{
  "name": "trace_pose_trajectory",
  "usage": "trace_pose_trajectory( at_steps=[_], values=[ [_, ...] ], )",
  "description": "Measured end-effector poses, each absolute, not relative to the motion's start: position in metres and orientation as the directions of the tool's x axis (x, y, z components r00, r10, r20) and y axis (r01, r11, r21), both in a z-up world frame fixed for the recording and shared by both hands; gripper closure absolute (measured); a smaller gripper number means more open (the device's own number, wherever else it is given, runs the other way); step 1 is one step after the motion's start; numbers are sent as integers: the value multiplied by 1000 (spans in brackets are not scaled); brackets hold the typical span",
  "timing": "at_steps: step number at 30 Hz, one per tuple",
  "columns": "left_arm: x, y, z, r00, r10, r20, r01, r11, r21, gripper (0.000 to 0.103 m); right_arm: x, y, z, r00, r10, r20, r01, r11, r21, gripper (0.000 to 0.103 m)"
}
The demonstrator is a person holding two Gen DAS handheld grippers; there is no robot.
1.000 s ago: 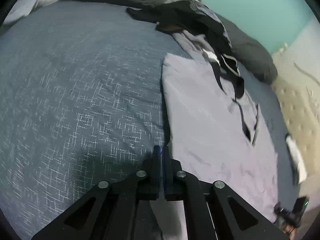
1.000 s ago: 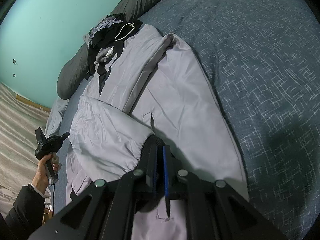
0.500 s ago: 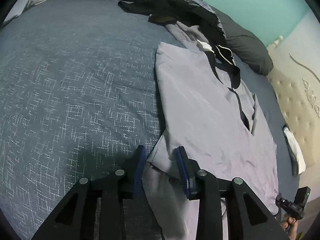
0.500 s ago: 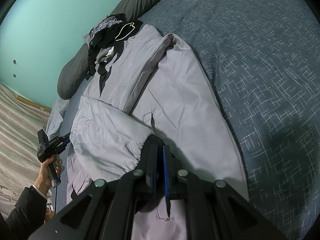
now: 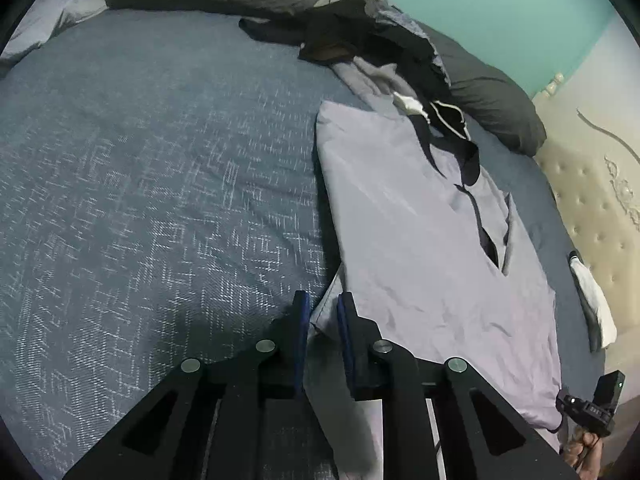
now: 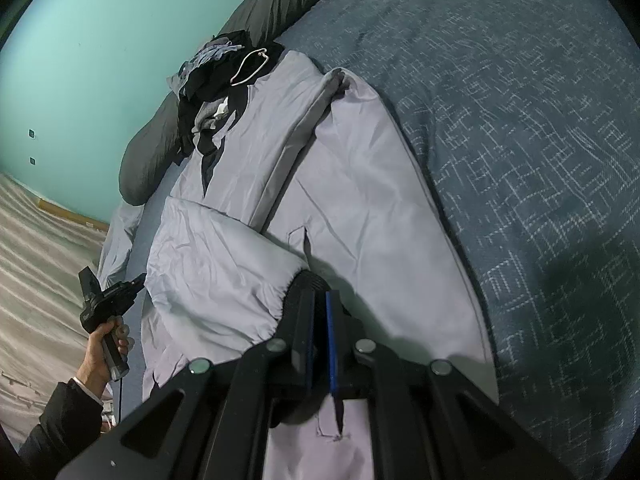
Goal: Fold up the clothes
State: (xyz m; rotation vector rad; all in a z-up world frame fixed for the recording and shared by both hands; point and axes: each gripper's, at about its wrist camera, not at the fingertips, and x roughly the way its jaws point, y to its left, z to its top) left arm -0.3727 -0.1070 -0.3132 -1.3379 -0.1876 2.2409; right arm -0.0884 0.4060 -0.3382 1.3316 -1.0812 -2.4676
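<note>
A lilac jacket (image 5: 420, 240) with a dark collar lies spread on the blue-grey bedspread (image 5: 140, 180). My left gripper (image 5: 323, 308) sits at the jacket's near left edge. Its jaws are closing, a fold of that edge lies between the pads, and a gap still shows. In the right wrist view the jacket (image 6: 360, 200) has one sleeve folded across it. My right gripper (image 6: 318, 296) is shut on the sleeve's dark elastic cuff (image 6: 298, 284).
A pile of dark clothes (image 5: 360, 32) lies by grey pillows (image 5: 492, 112) at the bed's far end. A cream tufted headboard (image 5: 600, 200) and a white cloth (image 5: 592, 296) are at the right. A hand (image 6: 106, 340) in a dark sleeve holds a black device (image 6: 104, 300) beside the bed.
My left jaws went from shut to wide apart around the jacket's edge, then narrowed again. The right gripper kept its grip and stayed put. The hand with the device rose slightly.
</note>
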Motion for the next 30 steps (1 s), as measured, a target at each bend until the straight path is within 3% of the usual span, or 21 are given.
trace_pose_trajectory(
  at_steps=[18, 20, 22, 30],
  values=[
    [-363, -95, -332, -377, 425, -823, -477, -851, -220, 79, -87, 405, -338, -602, -421, -678, -208, -738, 642, 98],
    [-362, -90, -331, -387, 407, -828, -490, -851, -190, 82, -87, 405, -338, -602, -421, -679, -208, -738, 642, 98],
    [-361, -88, -328, -404, 388, -828, -494, -855, -160, 94, -87, 405, -338, -602, -422, -678, -208, -737, 643, 98],
    [-360, -81, -323, -450, 302, -840, -496, -867, -46, 97, -86, 403, -337, -602, -429, -673, -199, -736, 647, 98]
  ],
)
